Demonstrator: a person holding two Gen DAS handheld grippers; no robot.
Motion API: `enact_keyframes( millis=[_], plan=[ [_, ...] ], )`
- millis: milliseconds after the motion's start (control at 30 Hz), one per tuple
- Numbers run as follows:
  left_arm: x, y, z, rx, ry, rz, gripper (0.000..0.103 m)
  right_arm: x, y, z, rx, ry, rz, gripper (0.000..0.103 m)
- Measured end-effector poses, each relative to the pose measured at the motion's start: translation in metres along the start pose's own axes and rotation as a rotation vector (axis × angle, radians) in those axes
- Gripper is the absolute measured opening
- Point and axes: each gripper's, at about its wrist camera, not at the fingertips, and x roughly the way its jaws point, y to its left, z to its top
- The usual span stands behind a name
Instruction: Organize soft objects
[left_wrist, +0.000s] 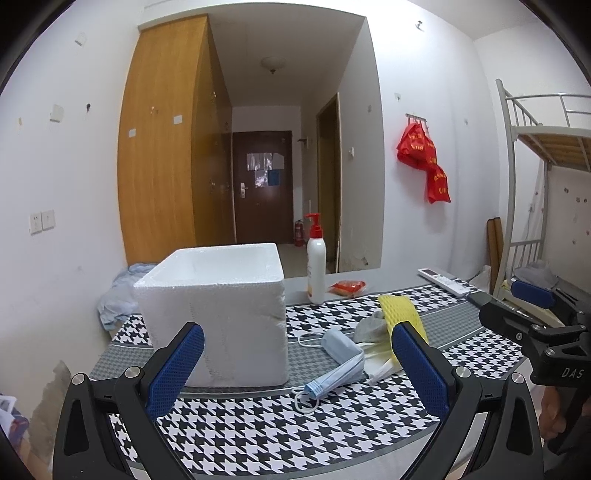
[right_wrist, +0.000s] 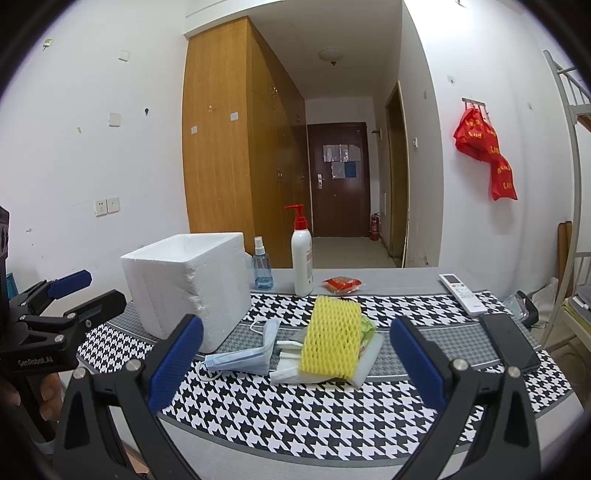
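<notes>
1. Left wrist view: the left gripper (left_wrist: 297, 363) hangs over the near part of the table (left_wrist: 258, 435); its two blue pads are spread wide apart and hold nothing.
2. Between those pads you can see the white foam box (left_wrist: 218, 314) on the left and a blue face mask (left_wrist: 338, 363) just to its right; the mask lies flat on the black and white cloth (left_wrist: 266, 424), close to the box.
3. Right of the mask sits a little pile of soft things; a yellow foam net (left_wrist: 400, 312) lies on top, with a grey cloth (left_wrist: 371, 326) at its left side and white sheets poking out near the bottom.
4. Right wrist view: the right gripper (right_wrist: 297, 360) is also above the near side of the table; its blue pads are spread wide and grip nothing.
5. In this view the yellow foam net (right_wrist: 330, 338) lies in the middle between the pads, resting on a white foam pad (right_wrist: 365, 363); something green peeks out at its right edge; the face mask (right_wrist: 251, 352) touches the pile on the left.
6. Far behind the pile stand a white pump bottle (right_wrist: 302, 258) with a red top and a small blue spray bottle (right_wrist: 261, 267); a red packet (right_wrist: 341, 283) lies to the right of them.
7. A white remote (right_wrist: 461, 293) and a dark phone (right_wrist: 511, 341) lie on the right side of the table.
</notes>
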Motion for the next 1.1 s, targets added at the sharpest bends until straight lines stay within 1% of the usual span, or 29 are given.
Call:
enact_keyframes(
  millis=[300,567,833,1100],
  plan=[
    [0.003,-0.002,0.002,0.007,0.004,-0.008,0.102,0.002,0.0,0.0,0.0,0.004,-0.005,0.102],
    [0.012,-0.003,0.001,0.011,0.032,-0.026,0.102,0.006,-0.001,0.002,-0.001,0.01,-0.012,0.102],
    [0.029,-0.006,-0.001,0.031,0.069,-0.061,0.102,0.02,-0.01,0.0,0.01,0.04,-0.032,0.102],
    [0.059,-0.014,-0.007,0.061,0.14,-0.116,0.102,0.039,-0.021,-0.003,0.023,0.084,-0.057,0.102]
  ],
)
